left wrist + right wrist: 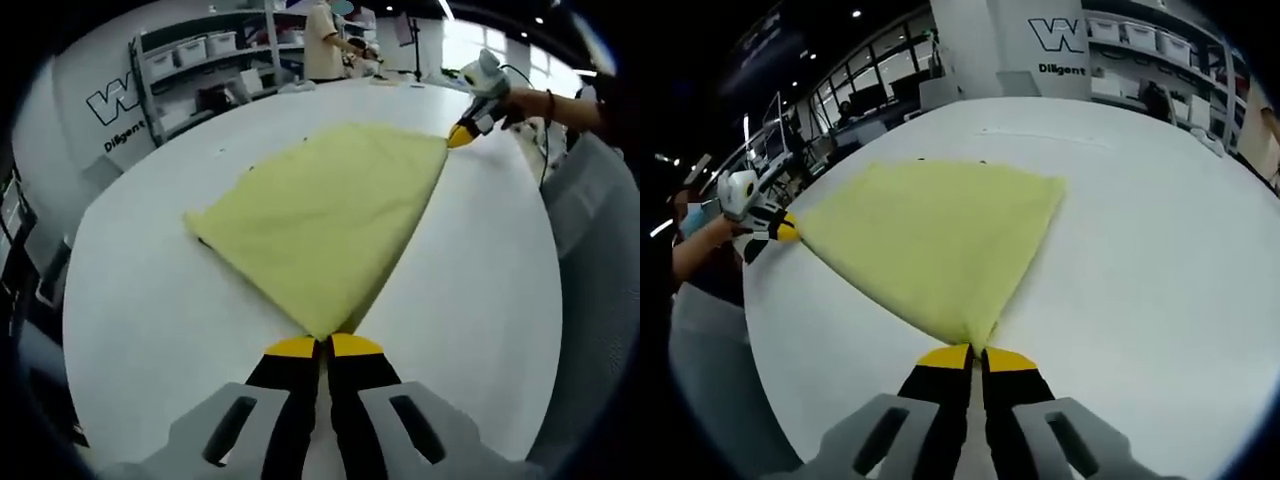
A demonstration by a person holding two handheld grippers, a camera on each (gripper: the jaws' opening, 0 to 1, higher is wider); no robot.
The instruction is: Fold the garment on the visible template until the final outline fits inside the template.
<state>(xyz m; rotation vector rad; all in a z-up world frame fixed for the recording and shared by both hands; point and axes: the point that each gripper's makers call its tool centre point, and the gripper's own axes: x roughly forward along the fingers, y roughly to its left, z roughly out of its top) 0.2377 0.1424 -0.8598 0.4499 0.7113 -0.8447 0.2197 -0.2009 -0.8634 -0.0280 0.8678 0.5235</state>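
Left gripper view has the left gripper [322, 345] pinching a near corner of the yellow garment [325, 215] spread on the white table [150, 300], the right gripper [462, 135] clamping the far corner, seemingly mid-fold, next carrying both corners across evenly.

Garment [325, 225]: plain pale yellow, no pattern. Table [150, 300]: plain white. Left gripper [322, 346]: black fingers [292, 350] tipped yellow, grey body at 6 o'clock. Right gripper [975, 356]: same black, yellow tips, grey body. Wall at 10 o'clock in left gripper view: white, dark lettering [112, 102].
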